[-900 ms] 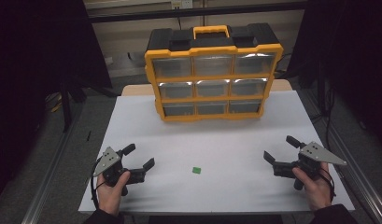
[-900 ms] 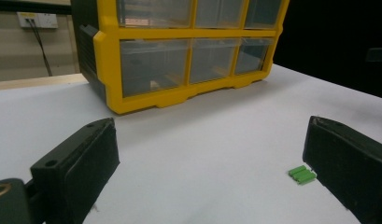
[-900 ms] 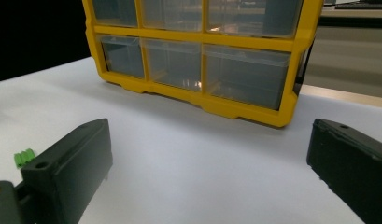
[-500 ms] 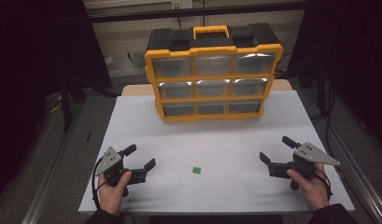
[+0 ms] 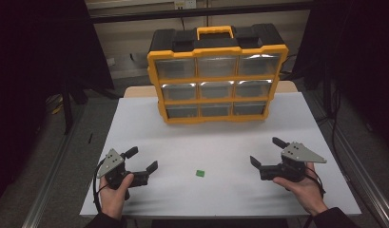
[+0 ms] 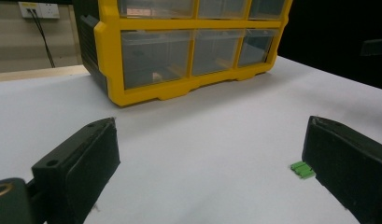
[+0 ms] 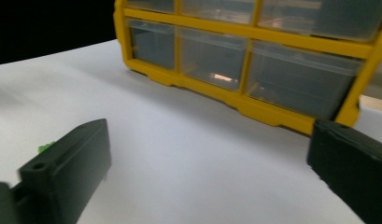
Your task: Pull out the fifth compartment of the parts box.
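A: Setting first. Dim room, dark surroundings, a white table lit from above. At its far edge stands a yellow-and-black organiser case with three rows of three clear drawers and a yellow carry handle on top.

B: Noted. Where is the small green part?

A: Lying flat on the bare white surface near the front edge, roughly midway between the two hands and well apart from the case. In the left gripper view it sits just beside the inner face of the right-hand jaw, partly hidden behind it. In the right gripper view a sliver of green peeks out behind the left-hand jaw.

B: Left gripper?

A: Held in the person's left hand at the front left of the table, low over the surface. Jaws spread wide, nothing between them but bare table. It points toward the case.

B: Right gripper?

A: Held in the right hand at the front right, grey three-cornered plate on top. Jaws also spread wide with nothing gripped; the right gripper view looks between them at the lowest row of drawers.

B: Contact with the green part?

A: None. Both grippers stand clear of it, one on each side.
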The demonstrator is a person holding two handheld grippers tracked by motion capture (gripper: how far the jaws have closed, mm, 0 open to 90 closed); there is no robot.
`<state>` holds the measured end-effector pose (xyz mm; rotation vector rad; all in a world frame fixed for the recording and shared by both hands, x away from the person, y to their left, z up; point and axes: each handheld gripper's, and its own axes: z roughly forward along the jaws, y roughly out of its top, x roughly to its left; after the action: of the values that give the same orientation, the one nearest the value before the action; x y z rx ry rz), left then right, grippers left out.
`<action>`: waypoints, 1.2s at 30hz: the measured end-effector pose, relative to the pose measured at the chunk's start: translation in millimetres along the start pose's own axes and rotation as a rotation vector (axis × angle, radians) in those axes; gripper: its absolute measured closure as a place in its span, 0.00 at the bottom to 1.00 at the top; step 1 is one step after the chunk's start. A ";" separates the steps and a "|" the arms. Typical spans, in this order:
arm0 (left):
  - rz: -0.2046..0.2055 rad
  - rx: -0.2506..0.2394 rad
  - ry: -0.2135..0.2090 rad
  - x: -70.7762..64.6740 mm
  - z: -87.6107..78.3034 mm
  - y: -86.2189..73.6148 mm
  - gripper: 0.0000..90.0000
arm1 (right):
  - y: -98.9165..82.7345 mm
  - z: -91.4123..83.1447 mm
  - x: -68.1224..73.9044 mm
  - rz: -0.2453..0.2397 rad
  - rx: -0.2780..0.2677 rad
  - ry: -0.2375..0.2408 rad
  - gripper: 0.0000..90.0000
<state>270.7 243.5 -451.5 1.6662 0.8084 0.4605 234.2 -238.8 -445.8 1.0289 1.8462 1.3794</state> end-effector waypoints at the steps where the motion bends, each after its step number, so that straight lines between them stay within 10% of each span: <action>1: 0.010 0.006 -0.004 0.3 -0.1 0.2 0.04 | 0.8 1.0 2.0 -0.009 0.003 0.014 0.00; 36: 0.008 -0.007 -0.010 -2.6 0.9 0.1 0.04 | 39.4 82.0 35.9 -0.183 -0.023 0.045 0.00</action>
<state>269.5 240.9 -451.3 1.6648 0.7926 0.4599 292.5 -161.7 -431.0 0.8012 1.9012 1.3209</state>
